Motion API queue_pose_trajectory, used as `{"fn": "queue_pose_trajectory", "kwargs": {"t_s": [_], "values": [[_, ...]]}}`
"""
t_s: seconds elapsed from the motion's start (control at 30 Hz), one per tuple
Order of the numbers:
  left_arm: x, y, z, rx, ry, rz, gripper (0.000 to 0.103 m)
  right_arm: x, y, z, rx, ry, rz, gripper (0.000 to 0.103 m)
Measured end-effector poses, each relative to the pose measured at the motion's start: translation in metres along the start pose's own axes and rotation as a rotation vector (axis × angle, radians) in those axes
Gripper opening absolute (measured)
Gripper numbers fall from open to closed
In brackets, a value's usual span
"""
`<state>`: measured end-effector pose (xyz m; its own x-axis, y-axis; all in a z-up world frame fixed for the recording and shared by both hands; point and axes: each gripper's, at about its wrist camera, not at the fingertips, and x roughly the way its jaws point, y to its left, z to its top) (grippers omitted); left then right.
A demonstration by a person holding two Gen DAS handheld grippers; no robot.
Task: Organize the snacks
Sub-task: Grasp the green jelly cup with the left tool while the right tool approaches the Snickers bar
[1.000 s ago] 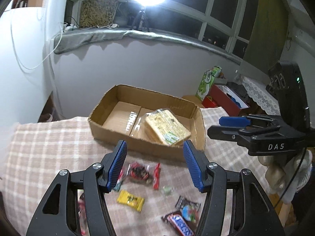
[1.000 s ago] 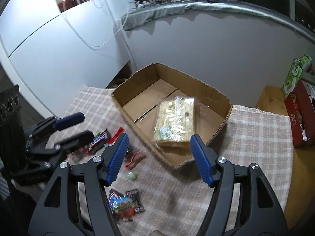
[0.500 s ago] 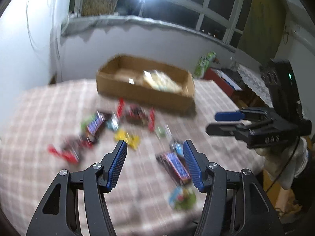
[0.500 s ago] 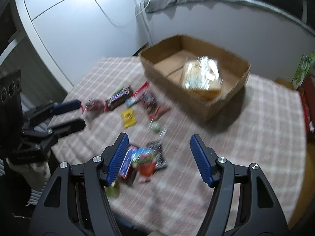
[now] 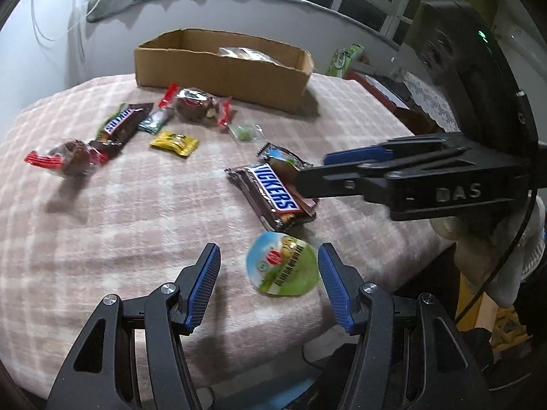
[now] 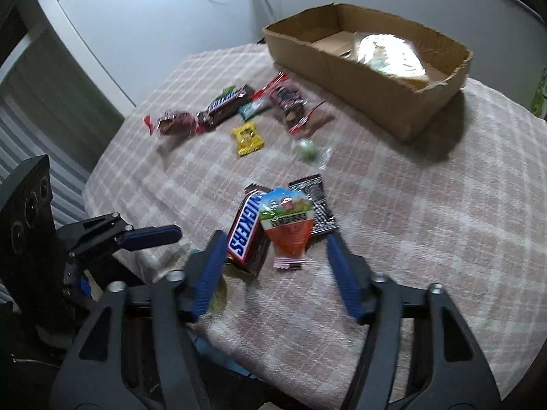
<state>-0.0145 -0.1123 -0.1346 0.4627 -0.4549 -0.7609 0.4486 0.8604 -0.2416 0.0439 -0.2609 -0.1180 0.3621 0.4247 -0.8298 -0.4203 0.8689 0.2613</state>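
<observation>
The Snickers bar (image 6: 247, 229) lies lengthwise just ahead of the right gripper (image 6: 275, 268), nearer it; both jaws wide open, empty.

A brown open-topped cardboard box (image 5: 222, 63) is set at the far side of the pink checked tablecloth (image 5: 119, 225), with a clear-wrapped pack of crackers (image 6: 389, 54) laid inside it. Just before the box, a cluster of small wrapped sweets is spread (a yellow square sachet (image 5: 174, 143) among them). Well nearer than the box, a brown Snickers bar (image 6: 247, 230) is found, with an orange-and-green triangular packet (image 6: 287, 223) lying against its right side and a round green-lidded cup (image 5: 283, 264) nearest the table edge.
</observation>
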Motion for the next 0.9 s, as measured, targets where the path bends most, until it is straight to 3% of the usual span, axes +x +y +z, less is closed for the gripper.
{"fn": "queue_pose_trajectory", "kwargs": {"t_s": [0.17,0.3,0.7,0.9], "values": [[0.003,-0.004,0.0,0.024,-0.009,0.034,0.059,0.012,0.001,0.004,-0.007,0.015,-0.005,0.052],[0.009,0.0,0.0,0.02,0.002,0.041,0.059,0.019,-0.009,0.007,0.019,0.029,-0.002,0.044],[0.015,-0.007,-0.001,0.071,-0.007,0.064,0.059,0.028,-0.004,0.014,-0.009,0.035,-0.014,0.043],[0.015,-0.002,0.0,0.075,-0.022,0.082,0.043,0.028,-0.012,0.016,-0.004,0.033,-0.061,0.043]]}}
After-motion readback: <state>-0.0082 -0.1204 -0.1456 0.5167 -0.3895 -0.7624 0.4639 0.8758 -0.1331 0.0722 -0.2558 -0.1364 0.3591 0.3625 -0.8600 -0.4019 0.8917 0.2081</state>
